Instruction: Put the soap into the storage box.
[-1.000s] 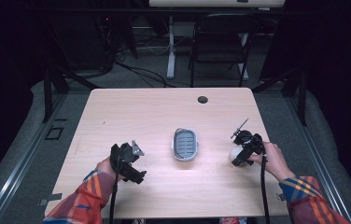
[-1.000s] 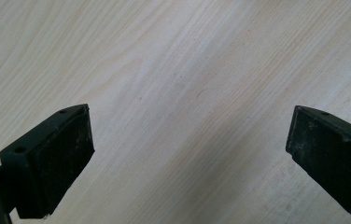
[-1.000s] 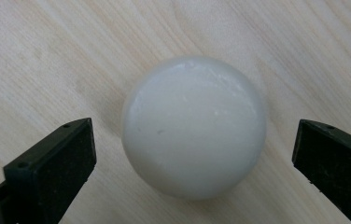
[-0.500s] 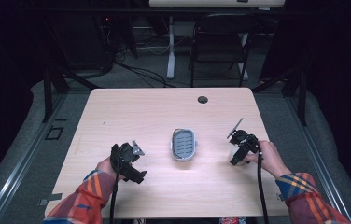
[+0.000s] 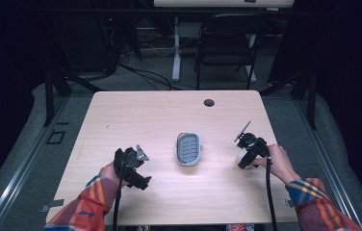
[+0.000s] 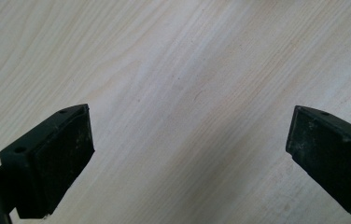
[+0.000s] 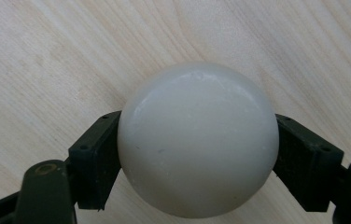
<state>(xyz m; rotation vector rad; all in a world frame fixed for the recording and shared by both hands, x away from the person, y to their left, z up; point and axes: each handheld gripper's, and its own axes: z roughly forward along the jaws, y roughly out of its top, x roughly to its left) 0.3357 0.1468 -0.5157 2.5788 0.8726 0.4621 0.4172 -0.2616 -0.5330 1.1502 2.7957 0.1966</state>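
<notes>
White glossy ball [image 7: 197, 140] sits pinched between the jaws of the right gripper [image 5: 248, 153] near the right edge of the pale wooden table [image 5: 160, 115] — a small grey oval tray [image 5: 189, 148] lies at the middle. Left gripper [image 6: 187, 154] — jaws spread — holds nothing over bare wood near the front-left.

Light wood table [image 5: 145, 115] standing on grey floor [image 5: 20, 159]. Small grey tray [image 5: 189, 148] lying near table middle. Round dark hole [image 5: 209, 102] showing near far edge. White ball [image 7: 197, 140] staying over tabletop at right side; cannot tell if touching wood.
</notes>
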